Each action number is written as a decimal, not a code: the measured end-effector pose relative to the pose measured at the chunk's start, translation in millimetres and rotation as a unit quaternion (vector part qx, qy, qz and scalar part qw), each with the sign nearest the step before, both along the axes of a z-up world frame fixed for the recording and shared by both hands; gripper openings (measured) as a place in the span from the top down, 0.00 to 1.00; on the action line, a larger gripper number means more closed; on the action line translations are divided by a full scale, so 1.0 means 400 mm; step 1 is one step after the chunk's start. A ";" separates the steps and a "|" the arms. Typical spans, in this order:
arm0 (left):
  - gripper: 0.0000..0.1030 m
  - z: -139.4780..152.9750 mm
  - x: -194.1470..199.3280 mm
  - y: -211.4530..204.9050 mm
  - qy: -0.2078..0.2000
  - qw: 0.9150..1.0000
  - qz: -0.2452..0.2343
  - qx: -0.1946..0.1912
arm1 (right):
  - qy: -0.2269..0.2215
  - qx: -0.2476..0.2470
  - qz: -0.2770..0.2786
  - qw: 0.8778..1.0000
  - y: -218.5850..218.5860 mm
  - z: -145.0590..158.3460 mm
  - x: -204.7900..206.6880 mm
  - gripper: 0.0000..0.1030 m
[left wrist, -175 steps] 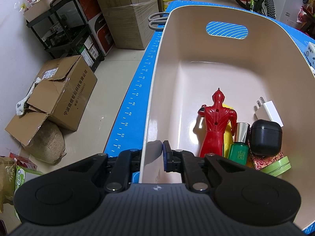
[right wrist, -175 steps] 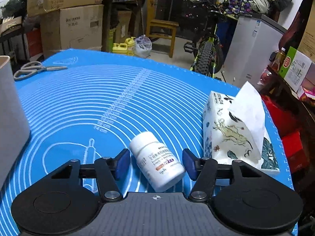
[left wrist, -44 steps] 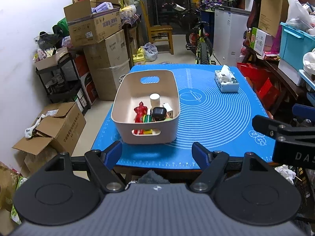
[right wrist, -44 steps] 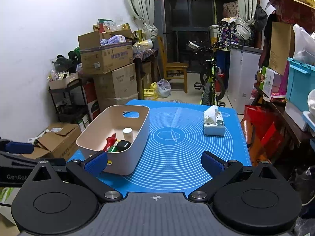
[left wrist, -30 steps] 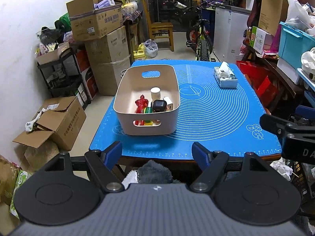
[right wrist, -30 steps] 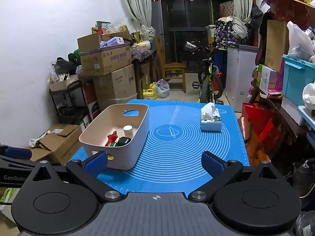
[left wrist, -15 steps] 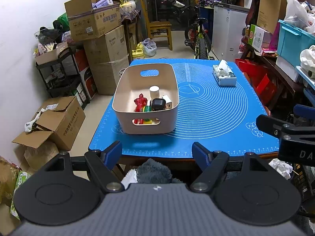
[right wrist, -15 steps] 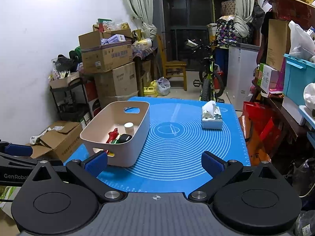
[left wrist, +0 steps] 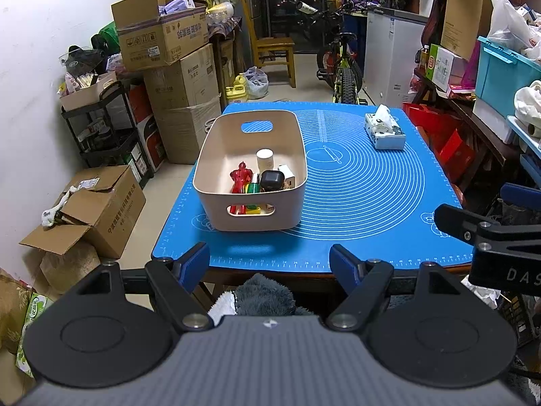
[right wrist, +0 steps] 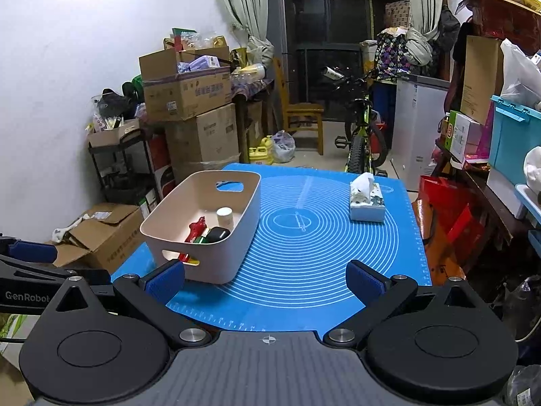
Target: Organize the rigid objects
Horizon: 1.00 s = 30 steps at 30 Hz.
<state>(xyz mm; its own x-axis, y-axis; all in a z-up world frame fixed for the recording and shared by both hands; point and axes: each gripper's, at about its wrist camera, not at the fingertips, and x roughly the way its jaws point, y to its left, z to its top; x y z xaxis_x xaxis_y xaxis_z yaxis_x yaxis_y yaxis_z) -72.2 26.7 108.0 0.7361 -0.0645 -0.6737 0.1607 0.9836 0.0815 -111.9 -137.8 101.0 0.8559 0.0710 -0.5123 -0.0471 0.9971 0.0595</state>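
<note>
A beige bin stands on the left half of the blue mat. Inside it are a red figure, a white pill bottle, a black case, a white charger and a green bottle. The bin also shows in the right wrist view, with the pill bottle upright. My left gripper is open and empty, held back off the table's near edge. My right gripper is open and empty, also back from the table.
A tissue box sits at the mat's far right. Cardboard boxes and a black shelf line the left wall. A bicycle and chair stand behind the table. Red bags and shelves crowd the right side.
Over the last second both grippers have stayed open and back from the table, shifting only slightly. Earlier the right gripper stood around the pill bottle, which is now in the bin.
</note>
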 end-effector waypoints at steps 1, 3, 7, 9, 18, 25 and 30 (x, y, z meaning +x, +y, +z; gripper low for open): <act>0.24 0.000 0.000 0.000 0.000 1.000 0.000 0.000 | 0.000 0.000 0.000 1.000 -0.001 0.000 0.002 0.02; 0.24 0.001 0.000 0.000 0.000 1.000 0.000 0.000 | 0.001 0.001 0.000 1.000 0.000 0.000 0.001 0.02; 0.24 0.001 0.000 -0.001 0.000 1.000 -0.001 0.000 | 0.001 0.000 0.000 1.000 0.000 0.001 0.001 0.02; 0.24 0.000 0.000 -0.001 0.000 1.000 -0.001 0.000 | 0.001 0.000 0.000 1.000 0.001 0.001 0.000 0.02; 0.24 0.000 0.000 -0.005 0.000 1.000 -0.002 -0.001 | 0.002 0.000 0.001 1.000 0.001 0.001 0.002 0.02; 0.24 0.001 0.000 -0.005 -0.001 1.000 -0.001 -0.001 | 0.002 0.000 0.000 1.000 0.002 0.002 0.002 0.02; 0.24 0.001 0.000 -0.004 -0.001 1.000 -0.002 -0.001 | 0.002 0.000 0.000 1.000 0.000 0.003 0.002 0.02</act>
<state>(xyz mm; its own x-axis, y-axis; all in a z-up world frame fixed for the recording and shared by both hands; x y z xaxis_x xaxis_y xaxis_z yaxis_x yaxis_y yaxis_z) -72.2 25.2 108.3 0.7369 -0.0684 -0.6725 0.1640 0.9832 0.0797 -111.1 -137.8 102.1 0.8536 0.0718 -0.5159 -0.0474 0.9971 0.0603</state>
